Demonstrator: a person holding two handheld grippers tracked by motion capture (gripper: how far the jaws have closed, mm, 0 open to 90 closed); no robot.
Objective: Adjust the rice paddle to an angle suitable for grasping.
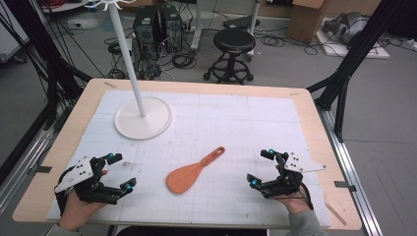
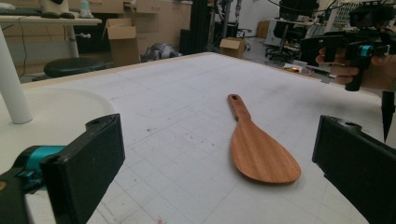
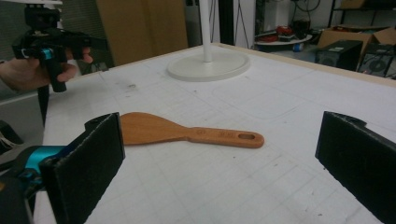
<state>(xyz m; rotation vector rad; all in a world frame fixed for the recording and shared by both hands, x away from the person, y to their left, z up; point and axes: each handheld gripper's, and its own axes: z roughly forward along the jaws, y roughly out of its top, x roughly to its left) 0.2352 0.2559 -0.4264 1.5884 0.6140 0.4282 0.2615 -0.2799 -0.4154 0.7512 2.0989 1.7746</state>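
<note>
White mat: spatula between both claws.

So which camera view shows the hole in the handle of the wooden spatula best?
The right gripper view: the wooden spatula lies side-on and the hole is near. In the left gripper view the hole sits at the far end. In the high view the spatula is whole, but the hole is too small.

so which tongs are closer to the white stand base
Left. The left tongs sit just below the white stand base on its side; the right tongs are across the table, past the wooden spatula.
</note>
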